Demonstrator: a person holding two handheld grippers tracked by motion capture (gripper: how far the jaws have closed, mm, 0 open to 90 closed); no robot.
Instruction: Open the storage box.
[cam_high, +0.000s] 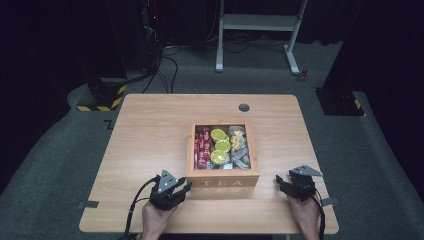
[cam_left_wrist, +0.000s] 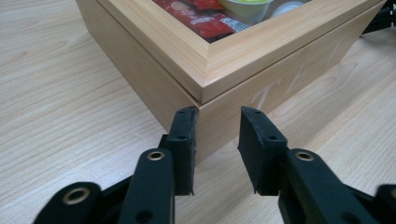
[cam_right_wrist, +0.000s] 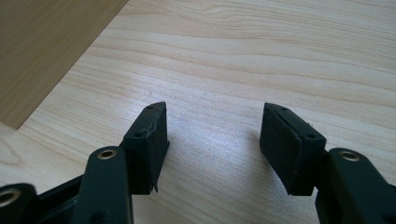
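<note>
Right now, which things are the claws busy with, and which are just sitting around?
In the job:
- wooden tea box
- left claw, pointed at the box's corner
- right claw, open over the table

Just lying about:
- white table frame on the floor behind
- cables on the carpet

So the tea box (cam_high: 223, 176) sits about mid-surface (cam_high: 150, 130), a bit toward the person's edge. Inside it there are three rows running front to back: packets (cam_high: 202, 145) on the left, round cups (cam_high: 219, 146) down the middle, wrapped bags (cam_high: 239, 147) on the right. The left gripper (cam_high: 186, 187) is right at the box's near left corner; the right gripper (cam_high: 278, 181) rests on the surface just off the near right corner. There's a small round hole (cam_high: 244, 107) in the surface behind the box.
</note>
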